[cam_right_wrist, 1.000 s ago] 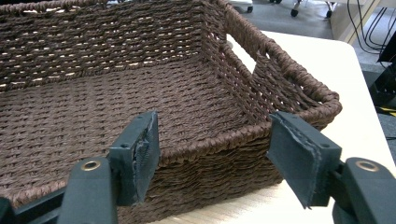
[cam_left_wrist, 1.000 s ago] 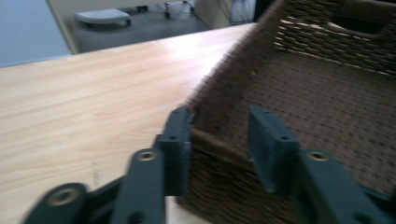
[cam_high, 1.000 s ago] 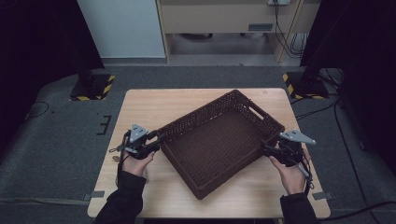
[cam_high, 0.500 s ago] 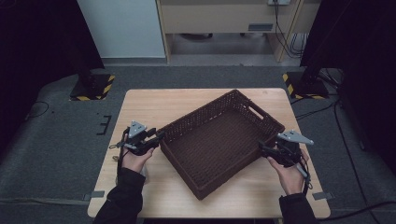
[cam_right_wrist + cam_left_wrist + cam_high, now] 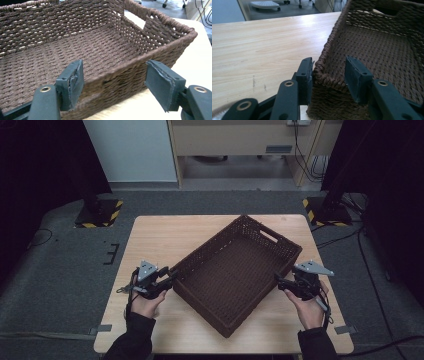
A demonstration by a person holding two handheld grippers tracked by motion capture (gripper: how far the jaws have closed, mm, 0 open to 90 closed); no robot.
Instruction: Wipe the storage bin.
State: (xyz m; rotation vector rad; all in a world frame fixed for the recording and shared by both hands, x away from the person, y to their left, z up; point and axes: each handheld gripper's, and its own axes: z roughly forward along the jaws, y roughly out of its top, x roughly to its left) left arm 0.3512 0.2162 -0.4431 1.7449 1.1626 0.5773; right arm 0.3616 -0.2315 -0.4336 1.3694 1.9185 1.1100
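Observation:
A dark brown woven basket (image 5: 235, 275) sits diagonally on the wooden table (image 5: 160, 237), with nothing inside it. My left gripper (image 5: 171, 275) is at the basket's left corner. In the left gripper view its jaws (image 5: 329, 63) straddle the corner rim (image 5: 325, 75): one pad lies against the outer wall, the other stands a little off inside. These jaws have just been closing around that rim. My right gripper (image 5: 278, 281) is at the right long wall. In the right gripper view it (image 5: 115, 66) is open wide, one pad inside the basket wall (image 5: 125, 75) and one outside, neither touching.
A handle cut-out (image 5: 267, 236) opens in the basket's far end wall. Bare table surface lies left of and behind the basket. Two black stands with yellow-striped bases (image 5: 97, 215) (image 5: 325, 210) flank the table's far corners on the floor; cables (image 5: 350, 237) run at the right.
The left gripper has shifted a little at the basket's left corner and its jaws stand narrower around the rim. The right gripper and the basket have kept their places.

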